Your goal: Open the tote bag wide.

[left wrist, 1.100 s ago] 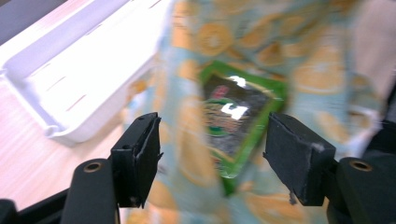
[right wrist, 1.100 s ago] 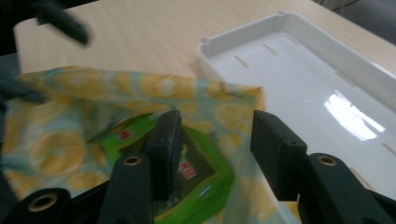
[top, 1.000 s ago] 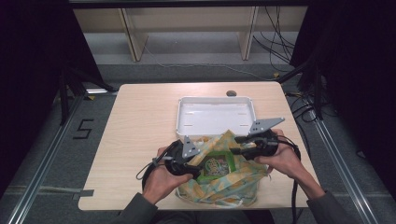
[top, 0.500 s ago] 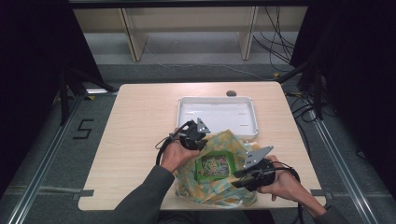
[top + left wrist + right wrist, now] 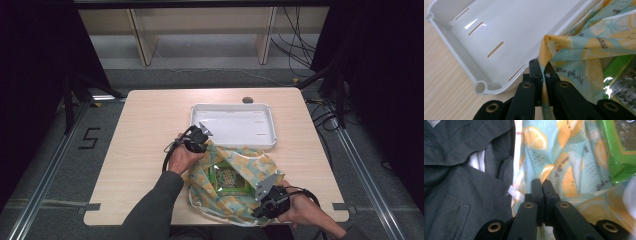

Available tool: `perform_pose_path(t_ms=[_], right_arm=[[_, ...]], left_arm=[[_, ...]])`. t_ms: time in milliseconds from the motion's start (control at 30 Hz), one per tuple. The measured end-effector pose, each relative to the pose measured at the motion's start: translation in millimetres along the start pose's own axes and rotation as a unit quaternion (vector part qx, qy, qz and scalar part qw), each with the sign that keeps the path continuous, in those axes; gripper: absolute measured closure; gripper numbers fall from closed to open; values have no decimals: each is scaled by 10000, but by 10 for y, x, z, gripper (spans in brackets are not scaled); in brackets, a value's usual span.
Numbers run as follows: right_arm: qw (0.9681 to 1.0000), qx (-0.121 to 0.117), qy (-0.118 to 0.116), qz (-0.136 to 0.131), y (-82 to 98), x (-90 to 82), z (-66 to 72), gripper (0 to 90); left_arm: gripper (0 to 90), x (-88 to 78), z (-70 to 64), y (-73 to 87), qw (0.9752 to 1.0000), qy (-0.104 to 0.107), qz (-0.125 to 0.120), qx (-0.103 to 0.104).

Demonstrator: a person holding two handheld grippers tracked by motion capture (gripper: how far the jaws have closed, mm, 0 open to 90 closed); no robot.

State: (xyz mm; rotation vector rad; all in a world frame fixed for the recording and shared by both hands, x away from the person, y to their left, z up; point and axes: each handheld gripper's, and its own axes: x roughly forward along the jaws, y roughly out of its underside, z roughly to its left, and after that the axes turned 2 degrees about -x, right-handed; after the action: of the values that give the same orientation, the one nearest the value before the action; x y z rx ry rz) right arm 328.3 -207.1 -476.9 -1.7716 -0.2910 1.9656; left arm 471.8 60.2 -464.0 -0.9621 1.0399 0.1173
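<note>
We hold a lemon-print fabric bag [image 5: 235,180] at the near edge of the table [image 5: 150,130], just in front of the white tray [image 5: 235,125]. Its mouth now gapes upward, and a green packet [image 5: 227,177] lies inside, visible through the opening.

The left gripper [image 5: 542,75] pinches the far rim of the bag, next to the tray's near wall; its jaws have just been closing and are now clamped with a fold of cloth between them. The right gripper [image 5: 541,188] grips the near rim, close to our dark sleeve [image 5: 461,195]; its jaws have also just been closing and now stand pressed together on the fabric beside the white drawstring [image 5: 517,177].

A second ago both grippers sat side by side above the middle of the bag, whose mouth was bunched around the packet. Since then we have drawn them apart, the left toward the tray and the right toward the table edge.

We judge that the bag is now spread wide enough for access to the packet. The tray is empty and is the likely destination. Both grips are on thin cloth edges, so slippage is the main risk.
</note>
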Motion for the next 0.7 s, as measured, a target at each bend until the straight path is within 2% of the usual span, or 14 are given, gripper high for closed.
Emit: perform_pose_path(t_ms=[100, 200, 267, 300, 333, 367, 400, 500, 533, 567, 600, 633, 667, 700], right_arm=[[9998, 135, 32, -173, -25, -35, 8, 760], [9954, 371, 340, -820, -144, -245, 19, 619], [9880, 90, 696, -1373, -250, -421, -44, 598], [9837, 191, 864, -1563, -297, -516, -63, 600], [9837, 191, 864, -1563, -297, -516, -63, 600], [9764, 175, 1093, -1852, -389, -658, -127, 589], [9721, 195, 1236, -1981, -431, -714, -166, 576], [9663, 303, 1634, -1968, -516, -784, -281, 550], [9663, 303, 1634, -1968, -516, -784, -281, 550], [9653, 335, 1762, -1899, -542, -758, -390, 537], [9653, 335, 1762, -1899, -542, -758, -390, 537], [9679, 472, 1779, -1714, -546, -690, -481, 551], [9679, 472, 1779, -1714, -546, -690, -481, 551], [9719, 538, 1790, -1431, -543, -585, -569, 606]], left_arm=[[735, -51, -2, 7, 9997, 125, -95, -169], [593, -194, -17, -34, 9992, 287, -232, -182], [485, -257, -37, -52, 9990, 219, -346, -204], [451, -408, -58, -84, 9978, 266, -536, -267], [419, -408, -58, -84, 9978, 266, -536, -267], [395, -574, -101, -102, 9968, 338, -683, -233], [377, -664, -131, -101, 9967, 326, -728, -174], [375, -913, -229, -43, 9957, 432, -822, 20], [367, -913, -229, -43, 9957, 432, -822, 20], [364, -1038, -320, 33, 9949, 549, -839, 99], [365, -1038, -320, 33, 9949, 549, -839, 99], [367, -1108, -438, 143, 9924, 937, -797, 92], [367, -1108, -438, 143, 9924, 937, -797, 92], [363, -1120, -500, 208, 9906, 1142, -754, 91]])
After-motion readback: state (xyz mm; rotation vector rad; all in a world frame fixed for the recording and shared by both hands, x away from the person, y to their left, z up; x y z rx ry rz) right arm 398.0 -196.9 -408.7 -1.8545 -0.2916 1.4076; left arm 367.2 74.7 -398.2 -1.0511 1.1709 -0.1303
